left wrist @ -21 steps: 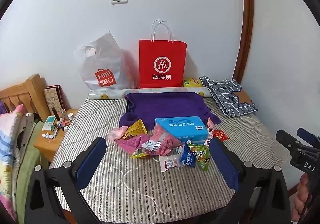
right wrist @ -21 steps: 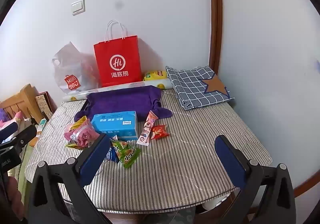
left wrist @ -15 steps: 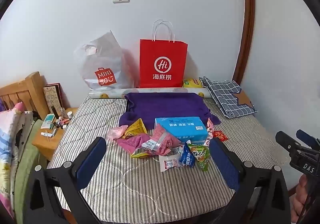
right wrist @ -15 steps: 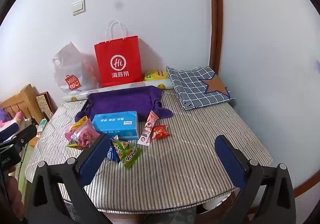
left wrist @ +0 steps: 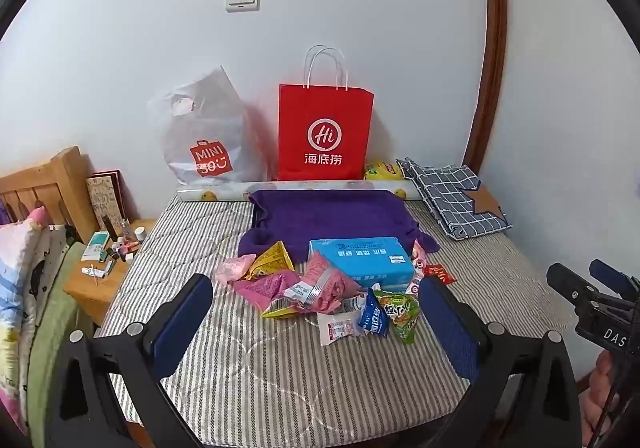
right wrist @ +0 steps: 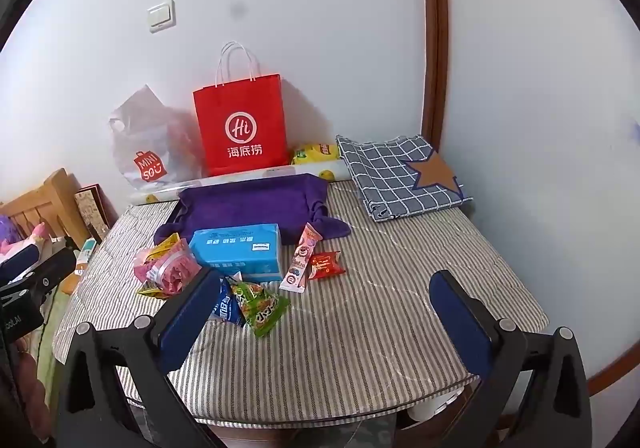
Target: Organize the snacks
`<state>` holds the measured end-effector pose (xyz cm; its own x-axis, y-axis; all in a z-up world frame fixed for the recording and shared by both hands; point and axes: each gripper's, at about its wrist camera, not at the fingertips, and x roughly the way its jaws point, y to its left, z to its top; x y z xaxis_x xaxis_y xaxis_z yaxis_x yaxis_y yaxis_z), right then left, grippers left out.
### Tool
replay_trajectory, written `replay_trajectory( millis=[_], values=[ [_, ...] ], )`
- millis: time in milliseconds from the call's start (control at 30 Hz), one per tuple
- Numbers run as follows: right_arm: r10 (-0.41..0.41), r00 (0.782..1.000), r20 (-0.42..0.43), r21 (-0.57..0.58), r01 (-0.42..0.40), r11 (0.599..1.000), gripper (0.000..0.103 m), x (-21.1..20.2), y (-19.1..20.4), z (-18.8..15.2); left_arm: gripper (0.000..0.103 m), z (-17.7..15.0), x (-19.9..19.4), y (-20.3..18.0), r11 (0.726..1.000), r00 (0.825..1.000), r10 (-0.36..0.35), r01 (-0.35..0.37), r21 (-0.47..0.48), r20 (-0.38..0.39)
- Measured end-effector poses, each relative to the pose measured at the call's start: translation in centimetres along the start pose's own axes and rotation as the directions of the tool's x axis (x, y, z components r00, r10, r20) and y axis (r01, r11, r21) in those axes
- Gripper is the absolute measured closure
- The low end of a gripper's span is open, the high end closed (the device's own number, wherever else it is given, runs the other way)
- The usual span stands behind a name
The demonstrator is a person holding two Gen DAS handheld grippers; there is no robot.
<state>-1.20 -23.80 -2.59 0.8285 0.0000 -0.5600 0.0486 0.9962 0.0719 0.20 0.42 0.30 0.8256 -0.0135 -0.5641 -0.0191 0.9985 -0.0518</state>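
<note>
Both my grippers, left gripper (left wrist: 316,322) and right gripper (right wrist: 326,314), gape empty, and the snack pile (left wrist: 320,288) beside the blue box (left wrist: 360,260) lies nearer the left one.

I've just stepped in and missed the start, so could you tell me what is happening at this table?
A person holds a gripper in each hand above a striped table. Both the left gripper and the right gripper are open and hold nothing. A pile of snack packets lies loose around a blue tissue pack, in front of a red paper bag. Nothing looks sorted yet.
</note>
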Motion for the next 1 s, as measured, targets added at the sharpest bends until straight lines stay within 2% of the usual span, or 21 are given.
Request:
replay_trajectory(
  millis=[1000],
  values=[
    [0.019, 1.0, 0.012, -0.008, -0.019, 1.0, 0.0, -0.46, 0.43, -0.07, 0.0, -0.22, -0.55, 0.42, 1.0, 1.0, 0.0, 0.0, -0.007, 0.012]
  ],
)
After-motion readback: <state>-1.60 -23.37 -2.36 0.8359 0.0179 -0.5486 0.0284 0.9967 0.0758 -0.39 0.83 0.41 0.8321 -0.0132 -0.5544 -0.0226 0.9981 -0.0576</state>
